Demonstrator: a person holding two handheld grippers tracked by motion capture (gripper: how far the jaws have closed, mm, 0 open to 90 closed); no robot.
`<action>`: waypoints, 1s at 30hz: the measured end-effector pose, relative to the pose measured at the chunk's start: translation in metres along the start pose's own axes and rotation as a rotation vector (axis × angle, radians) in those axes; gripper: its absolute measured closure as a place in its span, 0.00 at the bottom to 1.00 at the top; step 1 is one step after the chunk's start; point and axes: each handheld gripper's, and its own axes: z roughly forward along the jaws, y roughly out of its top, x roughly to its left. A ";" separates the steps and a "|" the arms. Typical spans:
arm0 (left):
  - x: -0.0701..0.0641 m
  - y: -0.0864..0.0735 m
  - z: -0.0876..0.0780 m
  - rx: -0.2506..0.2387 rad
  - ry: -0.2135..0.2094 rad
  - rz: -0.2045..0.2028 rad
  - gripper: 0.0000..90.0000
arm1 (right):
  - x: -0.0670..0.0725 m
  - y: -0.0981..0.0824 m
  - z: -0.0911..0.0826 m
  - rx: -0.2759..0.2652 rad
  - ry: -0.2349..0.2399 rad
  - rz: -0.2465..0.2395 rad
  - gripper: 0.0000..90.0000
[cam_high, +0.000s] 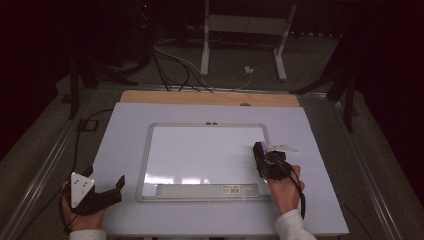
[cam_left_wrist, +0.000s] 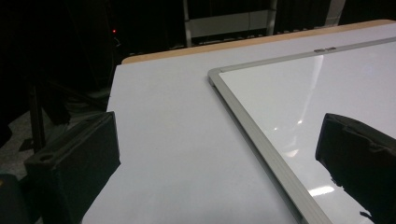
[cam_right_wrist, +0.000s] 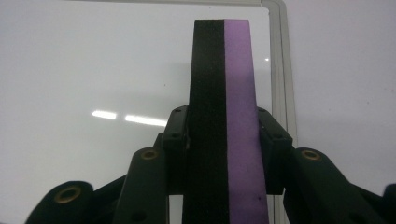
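Note:
A white whiteboard (cam_high: 200, 150) with a grey frame lies flat on the table. My right gripper (cam_high: 263, 161) is over its right edge, shut on an eraser (cam_high: 259, 149) with one black and one purple layer. In the right gripper view the eraser (cam_right_wrist: 224, 88) stands upright between the jaws of the right gripper (cam_right_wrist: 224, 140), above the whiteboard (cam_right_wrist: 93, 60) near its right frame. My left gripper (cam_high: 106, 181) rests open at the table's front left, off the board. In the left gripper view the left gripper (cam_left_wrist: 217, 163) stands wide apart, with the whiteboard (cam_left_wrist: 327, 88) corner ahead and nothing between the jaws.
A pale sheet (cam_high: 125, 145) covers the table, with a wooden strip (cam_high: 210, 97) at the back. A grey tray (cam_high: 205, 190) runs along the whiteboard's near edge. Beyond the table are cables (cam_high: 170, 65) and a white stand (cam_high: 245, 30) on a dark floor.

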 end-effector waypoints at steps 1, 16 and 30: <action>0.000 0.000 0.000 0.000 0.000 0.000 0.01 | 0.000 -0.001 -0.001 0.001 0.001 0.001 0.71; 0.000 0.000 0.000 0.001 0.001 0.001 0.01 | -0.003 -0.013 -0.009 0.004 -0.004 0.040 0.71; -0.001 -0.001 0.001 0.007 0.000 0.001 0.01 | -0.010 -0.024 -0.019 -0.003 -0.027 0.072 0.71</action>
